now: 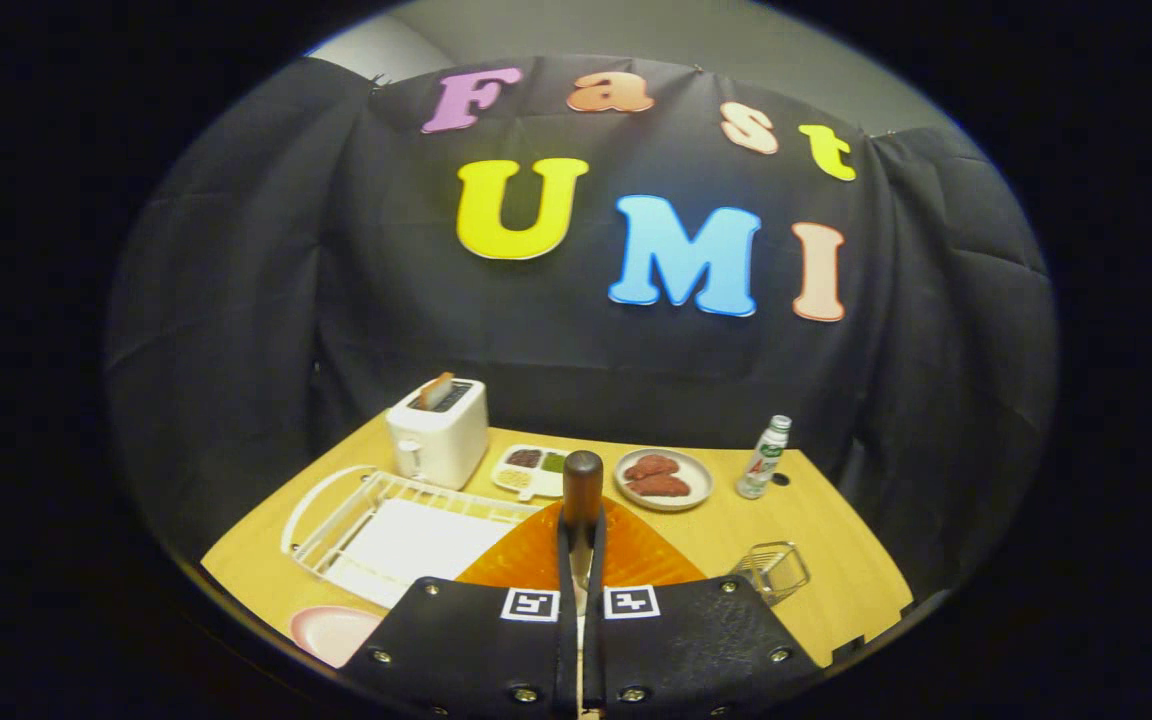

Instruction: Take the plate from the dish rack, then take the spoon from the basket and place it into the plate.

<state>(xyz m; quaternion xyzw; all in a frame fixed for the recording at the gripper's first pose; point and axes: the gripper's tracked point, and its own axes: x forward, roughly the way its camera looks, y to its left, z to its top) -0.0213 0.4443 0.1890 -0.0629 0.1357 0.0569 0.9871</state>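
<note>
The gripper (581, 600), at bottom centre, pinches the spoon (582, 500) upright between closed fingers, clear of the wire basket (774, 570), for carrying to the pink plate (331, 632) lower left.

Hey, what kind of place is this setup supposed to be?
Likely a mock kitchen counter staged in a booth: a toaster holding bread, a white dish rack and a plate of meat sit on a wooden table. The gripper fingers are shut on a spoon.
</note>
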